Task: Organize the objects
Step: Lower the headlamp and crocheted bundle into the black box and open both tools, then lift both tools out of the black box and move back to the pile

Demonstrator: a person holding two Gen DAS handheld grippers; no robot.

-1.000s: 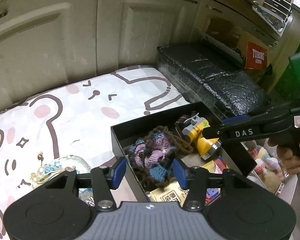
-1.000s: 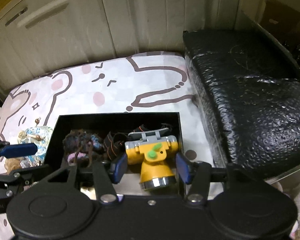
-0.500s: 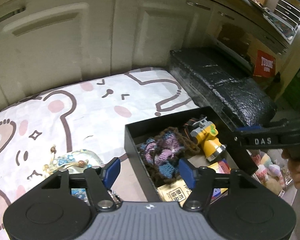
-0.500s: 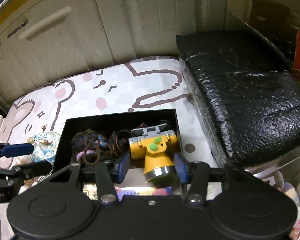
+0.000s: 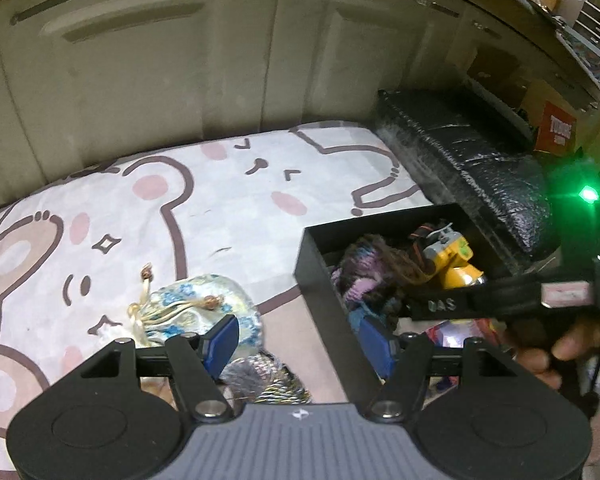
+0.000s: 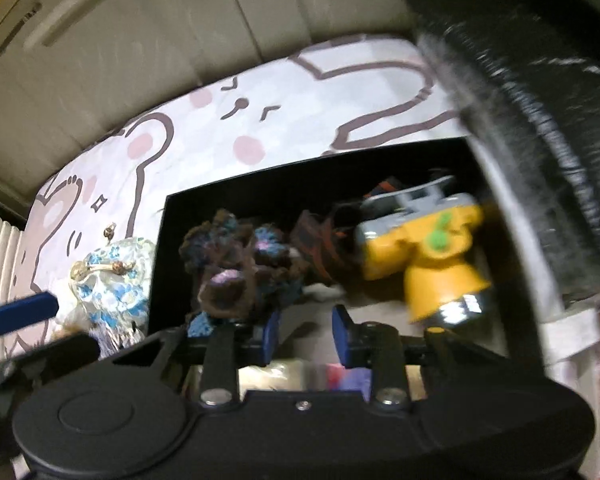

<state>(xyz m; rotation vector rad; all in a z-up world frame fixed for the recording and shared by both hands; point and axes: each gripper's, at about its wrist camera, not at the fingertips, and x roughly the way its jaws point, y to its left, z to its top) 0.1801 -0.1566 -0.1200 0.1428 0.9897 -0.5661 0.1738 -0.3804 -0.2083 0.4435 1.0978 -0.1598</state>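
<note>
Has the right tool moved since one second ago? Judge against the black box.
Yes. The right tool, open, was around the yellow headlamp; it now points left of it, nearer the middle of the black box.

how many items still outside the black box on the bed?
2: floral drawstring pouch left of the black box, and a sparkly item partly hidden behind the left gripper. More may be hidden.

One black box (image 5: 320, 276) – one headlamp (image 6: 424, 252), one crochet bundle (image 6: 236, 264); one drawstring pouch (image 5: 196, 308).

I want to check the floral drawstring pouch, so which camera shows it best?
The left wrist view: the pouch lies sharp and near whole on the bedsheet. The right wrist view shows it small, blurred, at the left edge.
</note>
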